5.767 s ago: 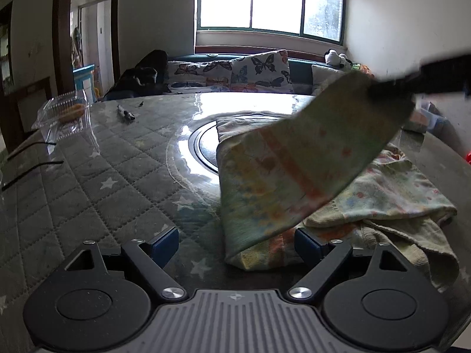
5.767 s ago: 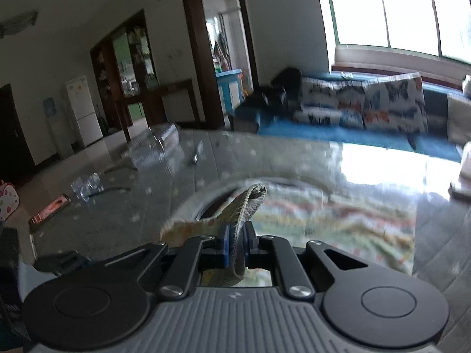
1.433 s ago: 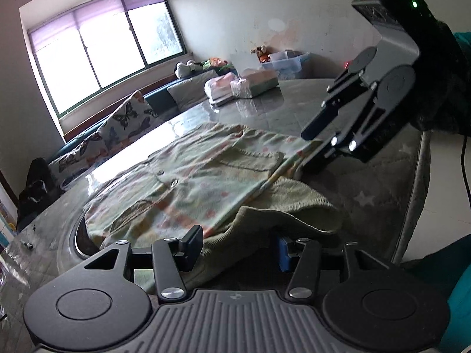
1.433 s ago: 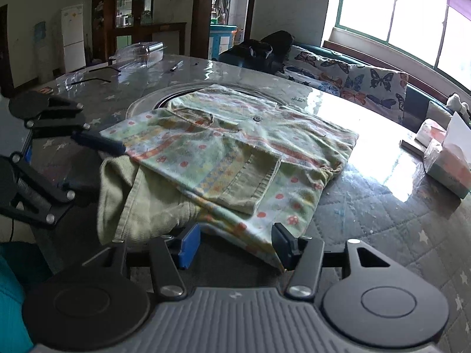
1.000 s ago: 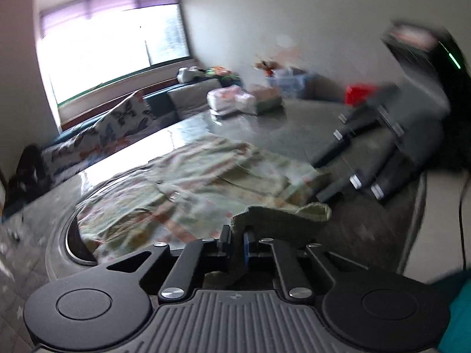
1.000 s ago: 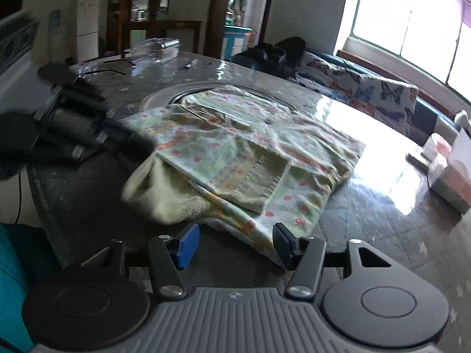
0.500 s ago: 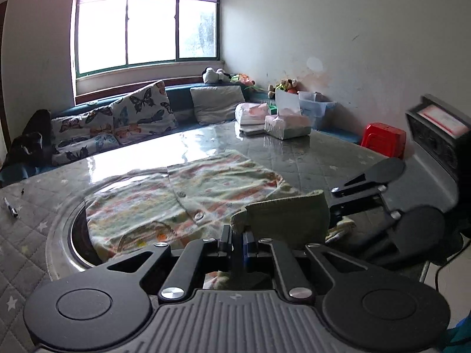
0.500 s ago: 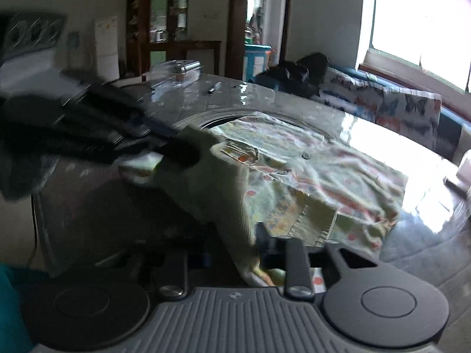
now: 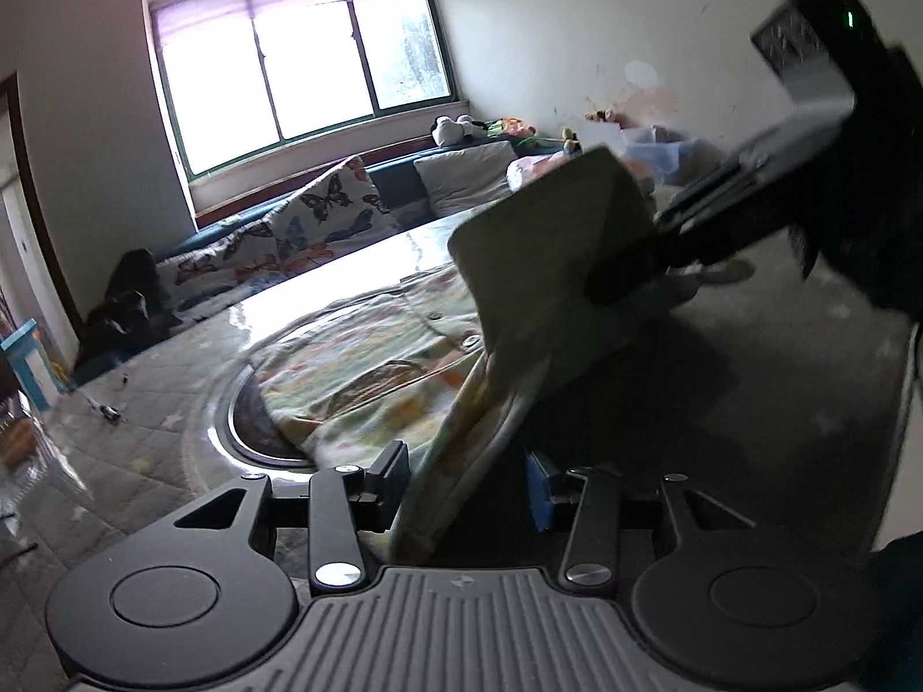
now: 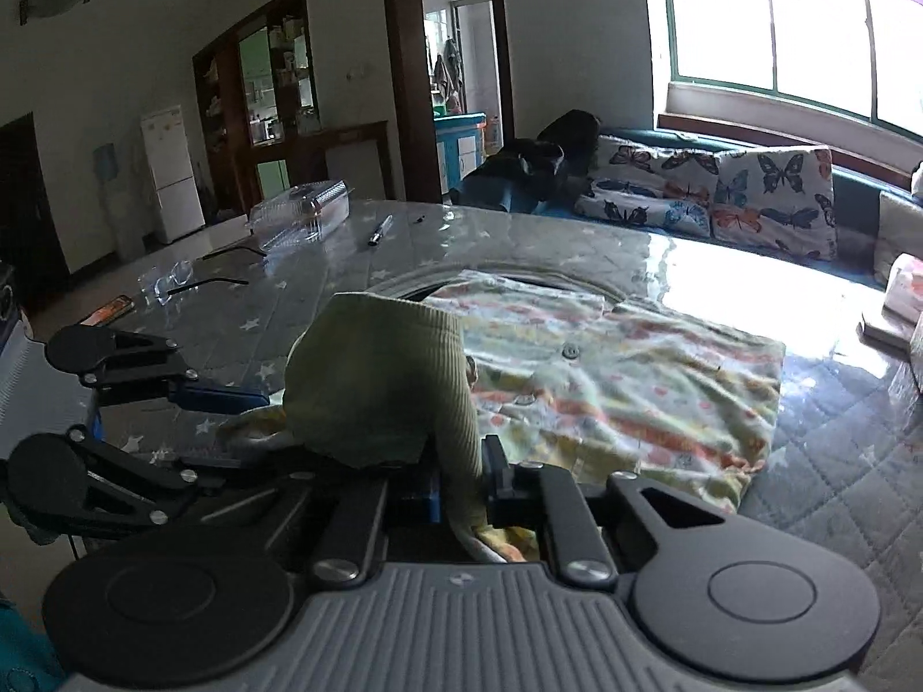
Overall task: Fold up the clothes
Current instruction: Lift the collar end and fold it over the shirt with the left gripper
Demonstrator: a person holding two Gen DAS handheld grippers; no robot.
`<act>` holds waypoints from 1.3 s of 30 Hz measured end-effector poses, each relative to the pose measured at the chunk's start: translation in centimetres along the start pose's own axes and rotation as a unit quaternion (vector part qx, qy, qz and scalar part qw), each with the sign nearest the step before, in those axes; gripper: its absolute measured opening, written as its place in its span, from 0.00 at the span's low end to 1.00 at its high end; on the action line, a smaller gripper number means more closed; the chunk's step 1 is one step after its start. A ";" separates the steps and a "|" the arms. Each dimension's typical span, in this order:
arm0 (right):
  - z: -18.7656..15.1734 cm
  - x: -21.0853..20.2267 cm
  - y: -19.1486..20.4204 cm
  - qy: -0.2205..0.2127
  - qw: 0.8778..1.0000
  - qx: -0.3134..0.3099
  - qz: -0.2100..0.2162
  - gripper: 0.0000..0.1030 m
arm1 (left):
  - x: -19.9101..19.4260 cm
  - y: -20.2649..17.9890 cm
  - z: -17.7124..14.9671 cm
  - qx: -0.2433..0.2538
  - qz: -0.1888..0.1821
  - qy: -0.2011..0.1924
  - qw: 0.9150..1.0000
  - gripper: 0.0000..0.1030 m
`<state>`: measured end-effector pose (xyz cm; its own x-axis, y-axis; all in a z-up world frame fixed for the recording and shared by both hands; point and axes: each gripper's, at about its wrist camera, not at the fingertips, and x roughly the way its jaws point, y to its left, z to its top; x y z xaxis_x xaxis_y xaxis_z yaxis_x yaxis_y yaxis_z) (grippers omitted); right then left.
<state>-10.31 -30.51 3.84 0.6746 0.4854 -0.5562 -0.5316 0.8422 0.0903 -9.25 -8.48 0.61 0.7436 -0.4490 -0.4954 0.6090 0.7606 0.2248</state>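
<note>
The left gripper (image 9: pixel 467 490), clamped on the green ribbed hem (image 10: pixel 375 380) half a second ago, is now standing open around it; the right gripper (image 10: pixel 461 490) is pinching it above the cardigan (image 10: pixel 623 380) on the desk (image 10: pixel 836 461), suggesting a handover mid-fold.

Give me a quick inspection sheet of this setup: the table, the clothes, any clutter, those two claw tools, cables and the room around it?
Surface: round table under a quilted star-print cover.
Job's things: patterned shirt lying on the table, its ribbed green hem lifted.
Clutter: clear plastic box, pen, glasses, phone.
Grippers: right gripper pinches the hem; left gripper is open, cloth hanging between its fingers.
Cables: nothing seen.
Surroundings: window, bench with butterfly cushions, fridge, doorway.
</note>
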 end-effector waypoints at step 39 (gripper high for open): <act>5.5 -4.8 0.1 0.003 0.998 -0.049 0.033 0.08 | -2.9 3.1 5.6 -0.063 -0.008 -0.027 0.998 0.06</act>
<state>-10.82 -31.51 11.07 0.6329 0.5375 -0.5572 -0.6223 0.7814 0.0468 -7.97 -7.50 7.43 0.7506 -0.4834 -0.4505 0.5837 0.8046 0.1091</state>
